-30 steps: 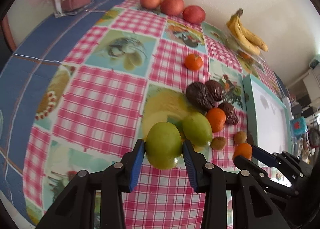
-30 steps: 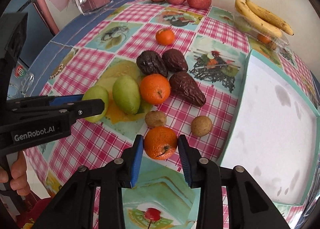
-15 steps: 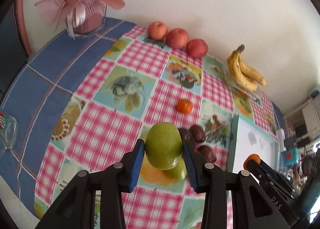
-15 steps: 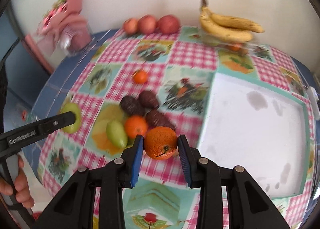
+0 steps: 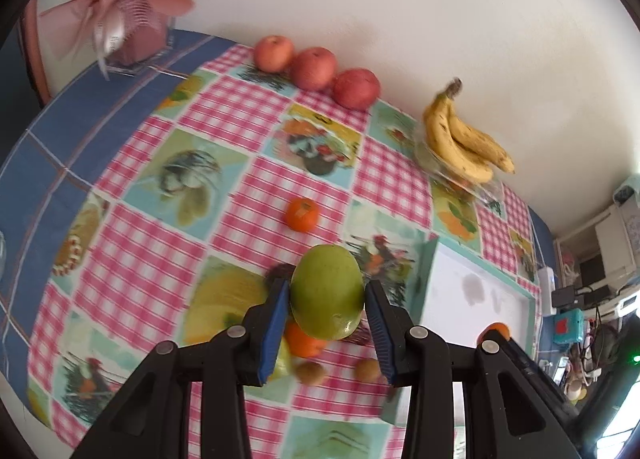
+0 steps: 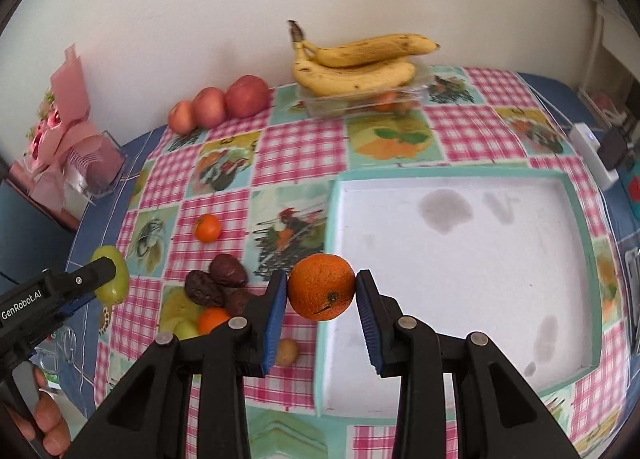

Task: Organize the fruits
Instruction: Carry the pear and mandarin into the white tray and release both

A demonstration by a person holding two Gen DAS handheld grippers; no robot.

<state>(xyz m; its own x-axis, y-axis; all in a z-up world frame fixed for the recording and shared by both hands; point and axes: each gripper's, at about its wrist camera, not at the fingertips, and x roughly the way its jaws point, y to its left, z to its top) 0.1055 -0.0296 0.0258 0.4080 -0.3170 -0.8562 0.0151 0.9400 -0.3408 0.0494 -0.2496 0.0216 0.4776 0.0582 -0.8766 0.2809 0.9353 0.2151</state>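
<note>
My left gripper [image 5: 327,301] is shut on a green mango [image 5: 327,291] and holds it high above the table; it also shows in the right wrist view [image 6: 114,279]. My right gripper [image 6: 322,293] is shut on an orange [image 6: 322,287] held in the air at the left edge of the white tray [image 6: 576,219]. On the checked cloth lie a second green mango [image 6: 185,327], an orange [image 6: 212,319], three dark wrinkled fruits [image 6: 216,285], two small brown fruits [image 5: 368,370] and a lone tangerine [image 6: 208,227].
Three red apples [image 5: 316,69] line the back wall. A banana bunch [image 6: 356,59] rests on a clear box [image 6: 368,101]. A pink bouquet in a clear holder [image 5: 128,23] stands at the back left. A white power strip [image 6: 592,153] lies at the right.
Both grippers have risen and moved right with their fruit. The orange now hangs at the tray's left edge; the green mango is high above the fruit pile.
</note>
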